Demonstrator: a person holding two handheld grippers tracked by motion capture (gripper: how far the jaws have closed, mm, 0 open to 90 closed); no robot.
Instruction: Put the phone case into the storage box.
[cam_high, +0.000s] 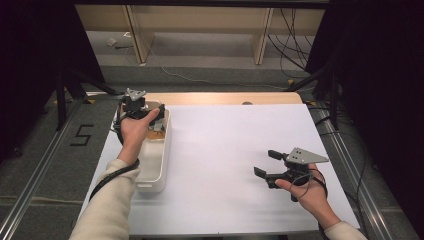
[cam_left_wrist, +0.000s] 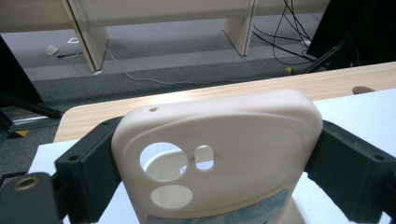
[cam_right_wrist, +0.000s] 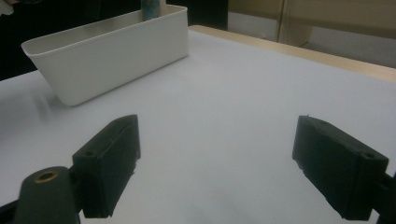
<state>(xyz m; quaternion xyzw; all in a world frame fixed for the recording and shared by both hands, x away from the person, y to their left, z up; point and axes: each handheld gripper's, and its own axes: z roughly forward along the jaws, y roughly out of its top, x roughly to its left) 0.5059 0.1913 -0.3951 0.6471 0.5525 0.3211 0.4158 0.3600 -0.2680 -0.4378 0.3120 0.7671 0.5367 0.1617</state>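
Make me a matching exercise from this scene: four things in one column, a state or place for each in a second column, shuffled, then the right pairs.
Things
1. left gripper
2. right gripper
3. white bin
4. phone case

States or places
A. cream, with round camera cut-outs
B. open, nothing between its jaws, over bare white table
C. at the table's left edge
D. shut on the phone case above the bin

Pairs: 1-D, 2-B, 3-C, 4-A
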